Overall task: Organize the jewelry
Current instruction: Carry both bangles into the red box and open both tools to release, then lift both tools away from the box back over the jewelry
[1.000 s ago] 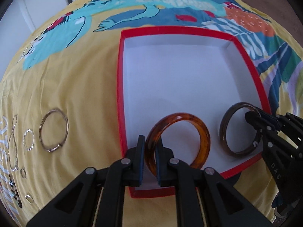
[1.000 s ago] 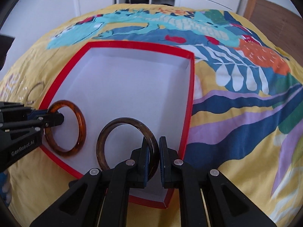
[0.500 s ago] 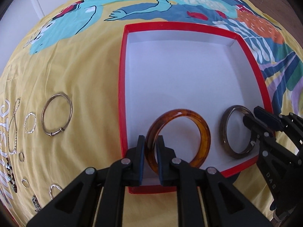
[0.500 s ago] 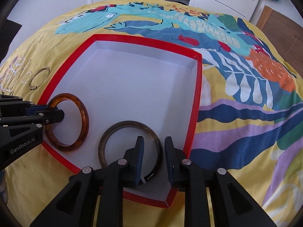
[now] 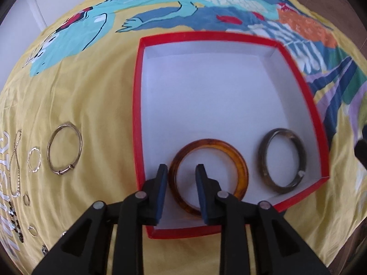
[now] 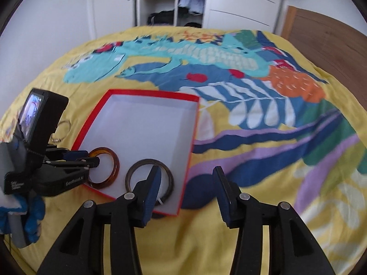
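A red box with a white inside (image 5: 206, 36) lies on a yellow patterned bedspread. Two bangles rest flat in its near end: an amber one (image 5: 208, 143) and a dark brown one (image 5: 262, 158). My left gripper (image 5: 181, 178) points down into the box. Its jaws are opening, and the amber bangle's left rim lies loose between the pads. In the right wrist view my right gripper (image 6: 187, 181) hangs above the box's near right corner. Its jaws are opening with nothing in them. The dark bangle (image 6: 142, 161) lies below its left finger, and the left gripper (image 6: 91, 158) stands at the amber bangle (image 6: 114, 165).
Left of the box on the bedspread lie a thin silver bangle (image 5: 64, 149), a small hoop (image 5: 34, 160), a fine chain (image 5: 17, 165) and several tiny rings. A blue-gloved hand (image 6: 34, 217) holds the left gripper. A wardrobe and a wooden board stand beyond the bed.
Both grippers went from shut on their bangles to open, leaving the bangles flat in the box. The right gripper rose and drew back from the box. The left one stayed put.
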A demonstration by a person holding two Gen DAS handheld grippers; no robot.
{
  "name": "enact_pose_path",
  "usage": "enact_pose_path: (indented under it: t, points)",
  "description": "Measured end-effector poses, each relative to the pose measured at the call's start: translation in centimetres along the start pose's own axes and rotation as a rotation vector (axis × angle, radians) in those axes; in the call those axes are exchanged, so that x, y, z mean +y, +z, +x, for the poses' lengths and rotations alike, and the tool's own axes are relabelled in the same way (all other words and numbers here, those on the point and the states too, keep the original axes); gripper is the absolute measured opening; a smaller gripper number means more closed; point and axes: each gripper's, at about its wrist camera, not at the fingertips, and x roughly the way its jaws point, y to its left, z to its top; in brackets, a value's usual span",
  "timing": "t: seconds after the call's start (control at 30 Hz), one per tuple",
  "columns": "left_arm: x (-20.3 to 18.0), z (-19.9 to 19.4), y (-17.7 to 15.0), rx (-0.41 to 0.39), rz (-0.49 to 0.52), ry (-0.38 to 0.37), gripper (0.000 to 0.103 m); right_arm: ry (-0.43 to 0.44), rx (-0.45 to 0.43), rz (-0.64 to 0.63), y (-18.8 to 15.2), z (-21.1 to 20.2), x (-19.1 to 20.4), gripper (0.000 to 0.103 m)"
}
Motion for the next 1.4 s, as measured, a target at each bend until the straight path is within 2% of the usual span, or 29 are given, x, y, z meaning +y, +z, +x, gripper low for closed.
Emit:
enact_pose_path:
  t: [0.17, 0.33, 0.6, 0.83, 0.9, 1.13, 1.2, 1.4]
  points:
    - [0.6, -3.0, -0.6, -0.061, -0.018, -0.050, 0.029, -0.035, -0.012, 0.079, -1.5, -2.3, -1.8, 0.050]
    - [2.1, -7.7, -2.7, -0.125, -0.023, -0.058, 0.030, -0.040, -0.016, 0.144, -3.2, -4.9, -1.8, 0.051]
    - [7.3, -16.0, -8.0, -0.194, -0.007, 0.017, 0.030, 0.012, -0.057, 0.136, -5.4, -10.5, 2.4, 0.051]
    - [14.8, -22.9, -14.5, -0.279, -0.048, 0.111, 0.031, 0.054, -0.131, 0.098, -6.0, -16.0, 6.6, 0.051]
    - [17.4, -24.6, -16.4, -0.293, -0.085, 0.125, 0.035, 0.065, -0.154, 0.085, -6.1, -17.5, 8.0, 0.051]
    - [23.8, -28.2, -22.1, -0.344, -0.202, 0.185, 0.037, 0.116, -0.204, 0.052, -6.4, -21.5, 11.7, 0.051]
    - [25.0, -28.7, -23.5, -0.359, -0.240, 0.213, 0.037, 0.130, -0.207, 0.044, -6.5, -21.9, 12.6, 0.051]
    - [26.4, -28.1, -25.7, -0.346, -0.291, 0.200, 0.037, 0.171, -0.187, 0.017, -6.9, -21.3, 15.3, 0.051]
